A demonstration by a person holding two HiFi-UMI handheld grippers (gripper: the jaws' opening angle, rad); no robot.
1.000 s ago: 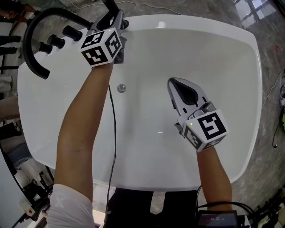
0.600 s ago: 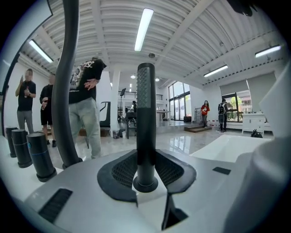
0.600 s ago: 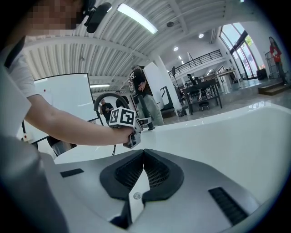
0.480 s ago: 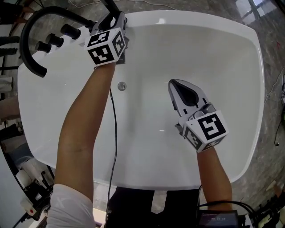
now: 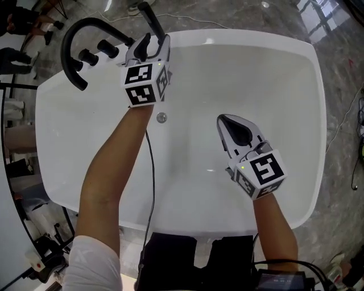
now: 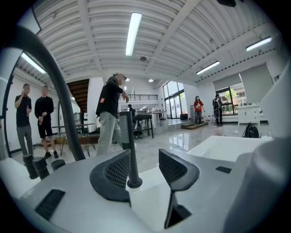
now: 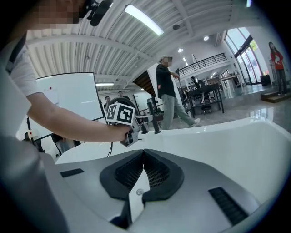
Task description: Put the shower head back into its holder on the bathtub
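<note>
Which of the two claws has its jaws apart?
The left claw, at the rim of the tub: its jaws are opening around the upright black shower head. The right claw has its jaws pressed together on nothing.

bright, even indoor light. left gripper view: a ceiling strip light (image 6: 133, 34) glows high above the left gripper (image 6: 143, 170). its opening jaws and the black shower head (image 6: 131, 150) between them are sharp, people (image 6: 109, 113) beyond the jaws are softer. heavy fisheye bend and dark corners in both gripper views. right gripper (image 7: 143, 157), jaws together, in focus, second strip light (image 7: 144, 20) overhead slightly blown out. head view: white bathtub (image 5: 296, 113) close to overexposed, only faint shadows under the tools, window glare on glossy floor (image 5: 318, 14) past the right gripper.
</note>
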